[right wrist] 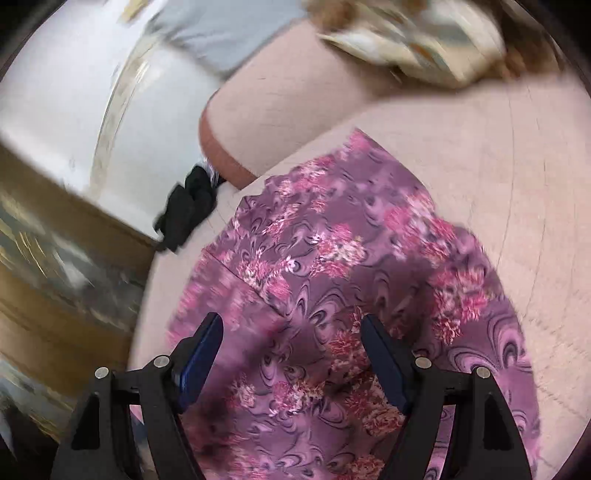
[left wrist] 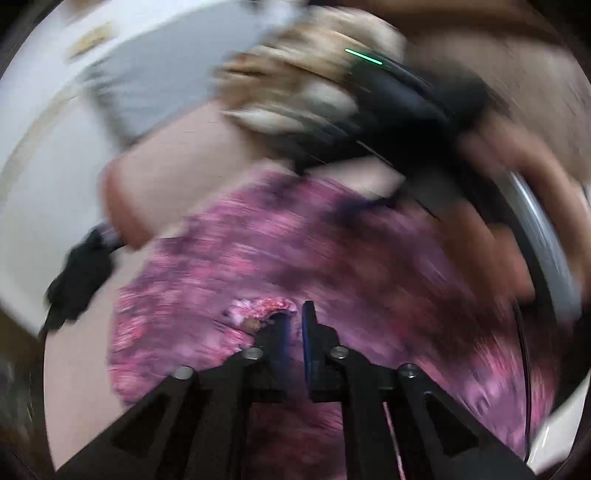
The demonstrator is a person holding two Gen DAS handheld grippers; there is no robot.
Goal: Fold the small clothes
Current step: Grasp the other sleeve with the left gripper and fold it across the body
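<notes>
A purple garment with pink flowers (right wrist: 332,280) lies spread on a pale pink surface (right wrist: 461,155). In the left wrist view the same garment (left wrist: 295,251) is blurred by motion. My left gripper (left wrist: 293,317) is shut on a bunched edge of the garment. My right gripper (right wrist: 291,332) is open, its fingers standing over the cloth with nothing between them. The right gripper's black body (left wrist: 413,107) and the person's hand show at the upper right of the left wrist view.
A pile of beige and patterned clothes (right wrist: 406,40) lies at the far side, with a grey cloth (right wrist: 214,33) to its left. A black cloth (right wrist: 188,210) lies at the surface's left edge. White furniture (right wrist: 55,110) and a wooden floor (right wrist: 55,277) are beyond.
</notes>
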